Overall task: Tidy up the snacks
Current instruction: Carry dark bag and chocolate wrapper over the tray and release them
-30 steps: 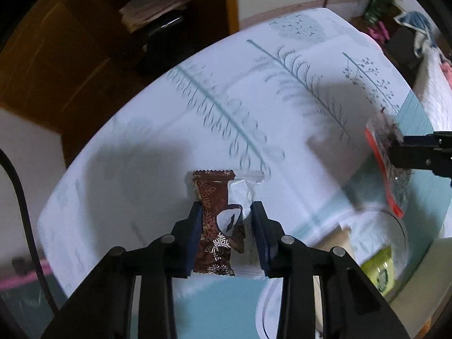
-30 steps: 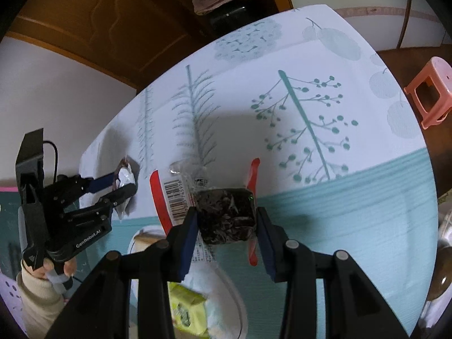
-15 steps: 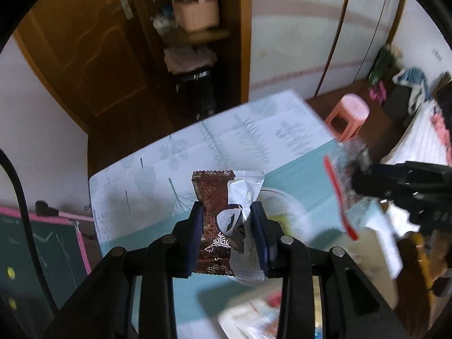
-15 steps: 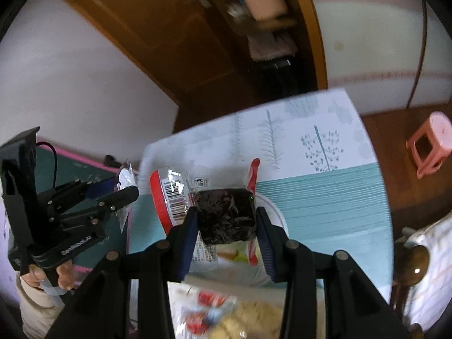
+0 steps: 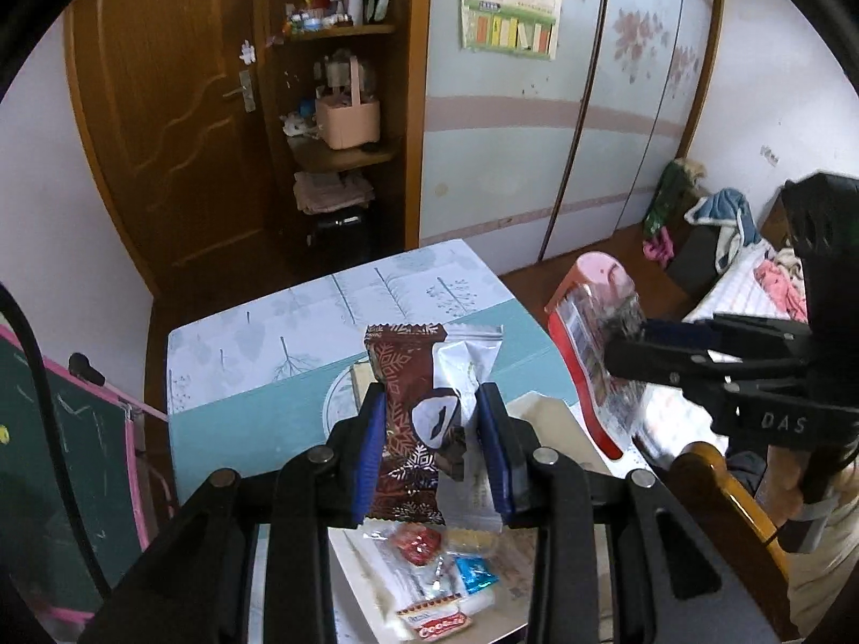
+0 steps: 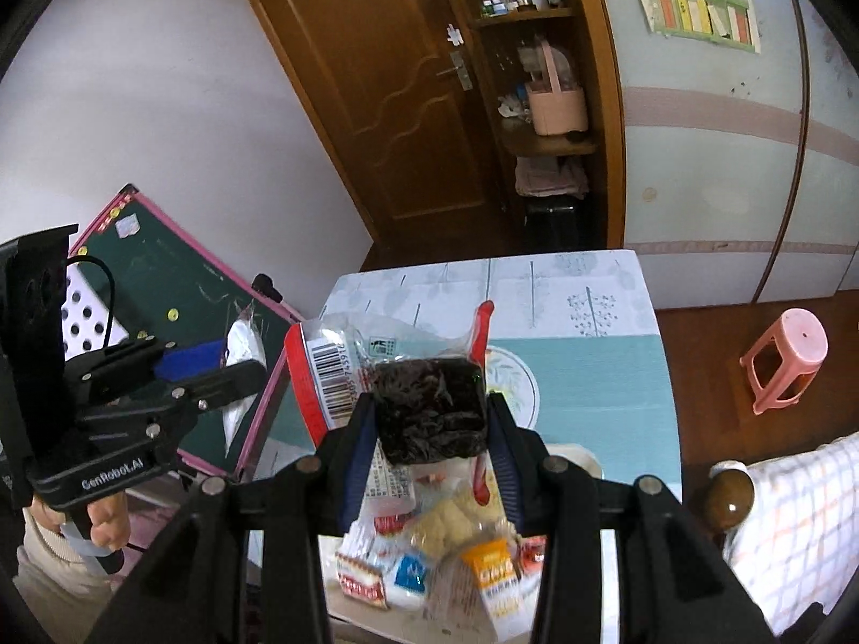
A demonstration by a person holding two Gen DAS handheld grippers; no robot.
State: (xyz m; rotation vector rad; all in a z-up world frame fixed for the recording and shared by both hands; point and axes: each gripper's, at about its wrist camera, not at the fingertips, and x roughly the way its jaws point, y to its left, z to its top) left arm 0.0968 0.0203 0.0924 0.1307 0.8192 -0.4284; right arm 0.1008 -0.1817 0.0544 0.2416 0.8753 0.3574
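My left gripper [image 5: 432, 413] is shut on a brown and white snack wrapper [image 5: 424, 402] and holds it high above the table [image 5: 225, 375]. My right gripper [image 6: 429, 418] is shut on a clear red-edged bag of dark dried snack [image 6: 427, 408], also high above the table [image 6: 601, 375]. The right gripper with its bag [image 5: 596, 354] shows at the right of the left wrist view. The left gripper [image 6: 204, 370] shows at the left of the right wrist view. A white plate [image 6: 523, 381] lies on the table below.
Several loose snack packets [image 6: 472, 563] lie at the near table edge, also seen in the left wrist view [image 5: 435, 579]. A chalkboard [image 6: 177, 295] leans left of the table. A pink stool [image 6: 789, 359] stands on the floor at right. A wooden chair back [image 5: 719, 494] is near.
Both grippers have risen far above the table with their snacks still held. The view now takes in the room, door and shelves; the table looks small and far below.
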